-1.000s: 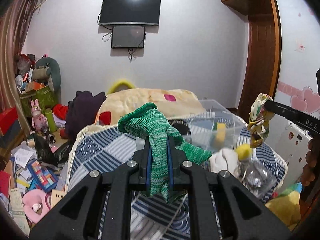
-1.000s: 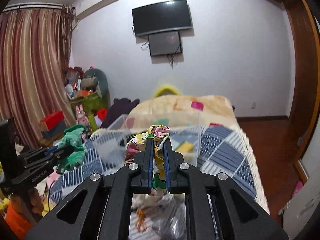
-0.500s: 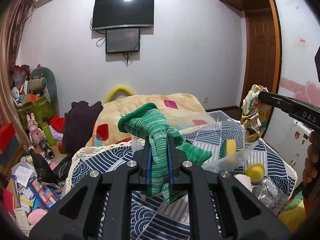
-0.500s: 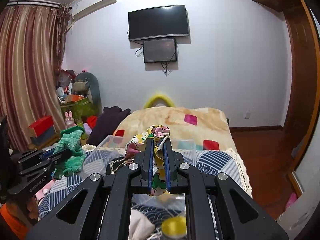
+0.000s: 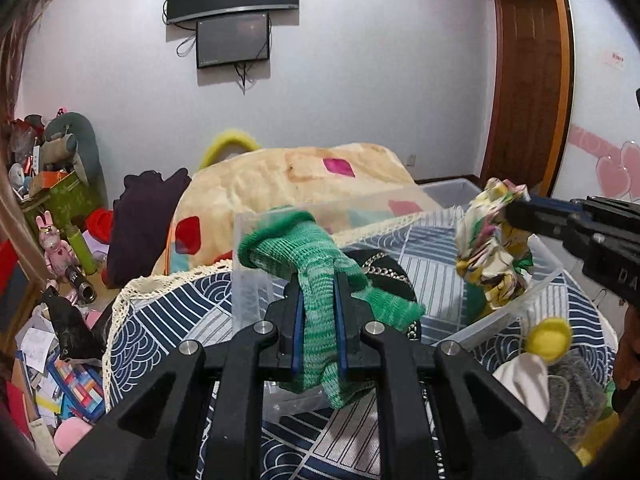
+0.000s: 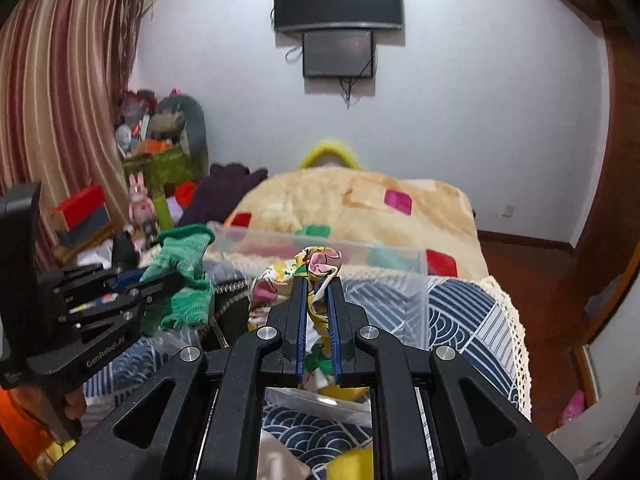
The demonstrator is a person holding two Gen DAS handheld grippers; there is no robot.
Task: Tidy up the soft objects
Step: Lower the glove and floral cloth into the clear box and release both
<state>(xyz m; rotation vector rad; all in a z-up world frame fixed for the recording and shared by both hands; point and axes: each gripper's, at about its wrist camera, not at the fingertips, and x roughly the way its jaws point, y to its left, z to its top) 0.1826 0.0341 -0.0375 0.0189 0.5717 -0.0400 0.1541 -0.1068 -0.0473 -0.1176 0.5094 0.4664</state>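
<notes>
My left gripper [image 5: 318, 280] is shut on a green knitted sock [image 5: 304, 252], held over the near left part of a clear plastic bin [image 5: 516, 304] on the bed. The sock also shows in the right wrist view [image 6: 182, 280]. My right gripper [image 6: 317, 284] is shut on a yellow floral cloth [image 6: 316, 264], held above the same bin [image 6: 416, 264]. In the left wrist view the cloth [image 5: 488, 240] hangs over the bin's right side. A black item with a chain [image 5: 380, 268] lies inside the bin.
A blue-and-white patterned cover [image 5: 160, 320] lies under the bin. A yellow ball [image 5: 548, 338], a white cloth [image 5: 520, 376] and a grey cloth [image 5: 576, 392] lie at the near right. A cream blanket [image 5: 304, 176] lies behind. Clutter fills the floor at left [image 5: 52, 360].
Both grippers have moved forward and down over the clear bin, still holding the sock and the floral cloth. The bin now sits right under them.
</notes>
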